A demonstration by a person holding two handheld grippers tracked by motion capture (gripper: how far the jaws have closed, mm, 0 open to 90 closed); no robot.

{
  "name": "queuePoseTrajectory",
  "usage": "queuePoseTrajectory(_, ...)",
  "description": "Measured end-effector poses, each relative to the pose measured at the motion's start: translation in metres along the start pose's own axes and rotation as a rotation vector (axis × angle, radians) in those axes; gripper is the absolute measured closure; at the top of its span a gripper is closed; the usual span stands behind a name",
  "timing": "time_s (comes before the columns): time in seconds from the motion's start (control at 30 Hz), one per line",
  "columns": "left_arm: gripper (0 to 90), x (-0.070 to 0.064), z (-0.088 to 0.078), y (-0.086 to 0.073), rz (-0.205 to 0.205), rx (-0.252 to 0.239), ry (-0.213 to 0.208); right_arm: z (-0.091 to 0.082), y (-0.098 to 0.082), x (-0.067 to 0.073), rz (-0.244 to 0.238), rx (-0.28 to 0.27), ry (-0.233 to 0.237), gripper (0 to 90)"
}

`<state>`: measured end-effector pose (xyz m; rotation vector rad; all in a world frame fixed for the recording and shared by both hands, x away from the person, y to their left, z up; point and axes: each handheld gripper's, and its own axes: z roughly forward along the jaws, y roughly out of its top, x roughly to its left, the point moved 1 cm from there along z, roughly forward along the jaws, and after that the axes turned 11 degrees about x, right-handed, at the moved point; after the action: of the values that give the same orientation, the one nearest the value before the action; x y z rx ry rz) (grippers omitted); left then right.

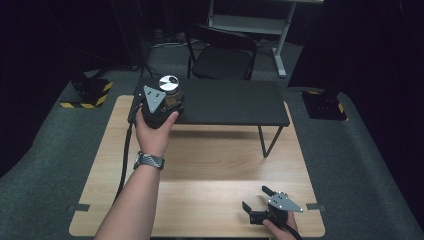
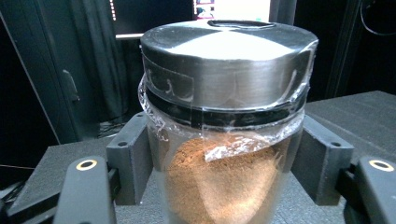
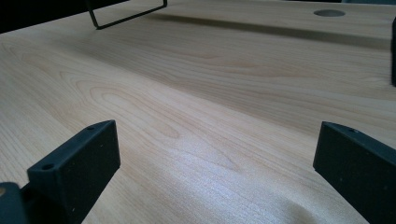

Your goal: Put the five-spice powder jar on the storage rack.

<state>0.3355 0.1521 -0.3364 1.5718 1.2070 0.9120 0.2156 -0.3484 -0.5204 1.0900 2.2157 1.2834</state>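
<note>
From the high view, my left claw is over the left end of a black raised shelf that stands on the wooden surface. It is clenched around a jar with a silver lid, and the jar stands upright at that end of the shelf. My left hand wears a watch at the wrist. My right claw rests low at the near right corner of the surface, well apart from the jar, with its jaws spread and nothing between them. A black chair stands behind the surface.

In the left gripper view, the jar is between my two jaws, and both pads press its clear sides. It holds a brown powder, and a transparent film is wrapped under the metal lid.

In the right gripper view, my jaws are wide apart above the bare wood. A thin black leg of the shelf shows at the top.
</note>
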Motion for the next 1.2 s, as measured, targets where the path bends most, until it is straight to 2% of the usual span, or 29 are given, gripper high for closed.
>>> queuePoseTrajectory(0.33, 30.7, -0.003, 0.007, -0.001, 0.010, 0.014, 0.010, -0.001, -0.001, 0.000, 0.002, -0.007, 0.000, 0.4)
queuePoseTrajectory(0.6, 30.5, 0.003, 0.012, -0.001, -0.003, 0.016, -0.008, 0.000, -0.001, 0.000, 0.002, -0.006, 0.000, 0.4)
queuePoseTrajectory(0.9, 30.0, 0.004, 0.013, -0.003, 0.009, 0.010, -0.008, 0.000, -0.001, 0.000, 0.006, -0.004, -0.002, 0.4)
queuePoseTrajectory(1.07, 22.0, 0.007, 0.011, -0.005, -0.001, 0.008, -0.008, -0.001, -0.001, 0.000, 0.004, -0.006, -0.002, 0.4)
queuePoseTrajectory(1.13, 17.2, 0.010, 0.009, -0.006, -0.007, 0.008, -0.014, -0.001, -0.001, 0.000, 0.002, -0.006, 0.001, 0.4)
queuePoseTrajectory(1.2, 9.4, 0.010, 0.006, -0.011, -0.009, -0.008, -0.002, -0.001, -0.001, 0.000, 0.004, -0.005, 0.001, 0.4)
